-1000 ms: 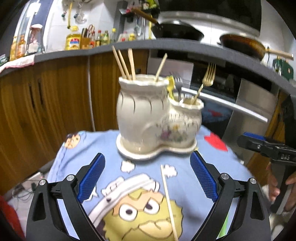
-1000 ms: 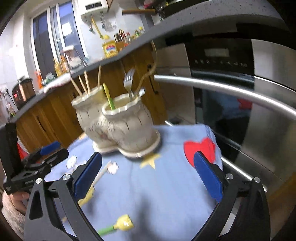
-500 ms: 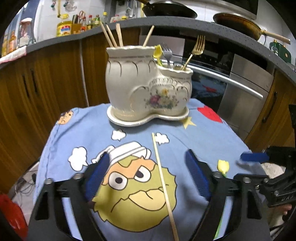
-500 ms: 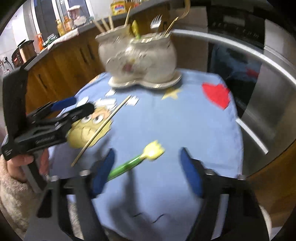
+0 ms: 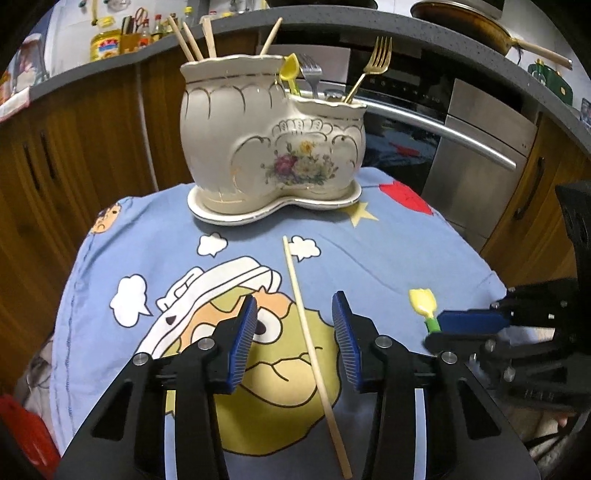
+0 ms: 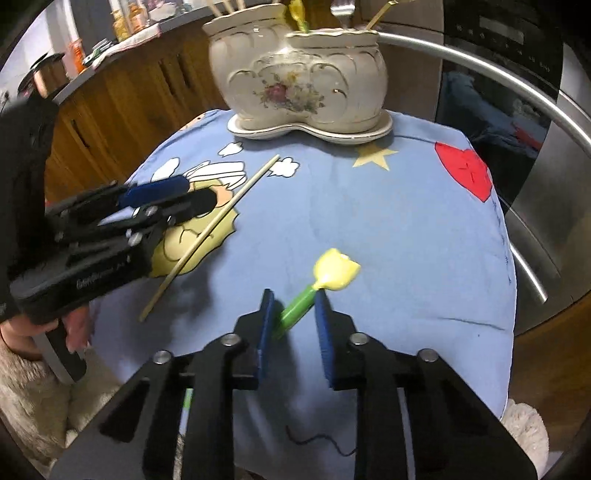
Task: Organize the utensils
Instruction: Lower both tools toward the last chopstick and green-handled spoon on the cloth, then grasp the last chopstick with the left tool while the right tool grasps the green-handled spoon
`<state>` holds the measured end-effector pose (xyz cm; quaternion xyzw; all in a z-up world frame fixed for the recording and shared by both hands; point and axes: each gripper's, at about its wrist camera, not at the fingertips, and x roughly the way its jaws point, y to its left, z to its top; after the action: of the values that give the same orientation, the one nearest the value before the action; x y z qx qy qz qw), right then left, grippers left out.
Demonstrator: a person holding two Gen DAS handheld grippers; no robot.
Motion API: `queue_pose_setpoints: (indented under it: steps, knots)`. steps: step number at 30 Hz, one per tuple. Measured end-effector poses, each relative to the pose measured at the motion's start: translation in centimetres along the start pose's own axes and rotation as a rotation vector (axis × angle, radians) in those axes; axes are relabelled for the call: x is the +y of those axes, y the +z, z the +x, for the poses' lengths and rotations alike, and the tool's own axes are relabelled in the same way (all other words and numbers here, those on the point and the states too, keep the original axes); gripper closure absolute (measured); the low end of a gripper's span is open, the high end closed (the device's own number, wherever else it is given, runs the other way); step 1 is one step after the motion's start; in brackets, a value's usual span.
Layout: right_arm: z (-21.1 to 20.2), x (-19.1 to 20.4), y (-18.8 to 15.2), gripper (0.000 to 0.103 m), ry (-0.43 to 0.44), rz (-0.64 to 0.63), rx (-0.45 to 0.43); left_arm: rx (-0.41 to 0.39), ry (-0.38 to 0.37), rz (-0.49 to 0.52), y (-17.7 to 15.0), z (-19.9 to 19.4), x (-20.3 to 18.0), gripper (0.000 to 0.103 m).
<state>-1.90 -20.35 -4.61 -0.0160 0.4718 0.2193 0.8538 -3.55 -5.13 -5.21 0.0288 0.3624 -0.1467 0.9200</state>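
A cream boot-shaped ceramic holder stands at the far side of the blue cartoon cloth, with chopsticks, forks and a yellow spoon in it. A loose wooden chopstick lies on the cloth. My left gripper hangs over it with jaws closing, the chopstick between the pads and untouched. A yellow tulip-headed spoon with a green handle lies nearer the right. My right gripper is closing around that handle, which runs slantwise under its left finger.
Wooden cabinets stand behind the cloth on the left, and a steel oven with a long bar handle on the right. Bottles and a pan sit on the counter above. A hand holds the left gripper.
Both grippers came down toward the cloth and their jaws narrowed. The left settled over the chopstick. The right swung away from the holder to the green handle of the tulip spoon.
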Motion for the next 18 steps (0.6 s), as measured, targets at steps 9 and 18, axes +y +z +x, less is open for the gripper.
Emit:
queue_pose_setpoints:
  steps: [9, 18]
  knots:
    - [-0.1, -2.0, 2.4, 0.095, -0.082, -0.052, -0.121, 0.050, 0.009, 0.010, -0.1, 1.0, 0.0, 0.094]
    - [0.5, -2.6, 2.3, 0.092, -0.055, -0.074, -0.036, 0.063, -0.039, -0.005, -0.1, 0.8, -0.2, 0.100]
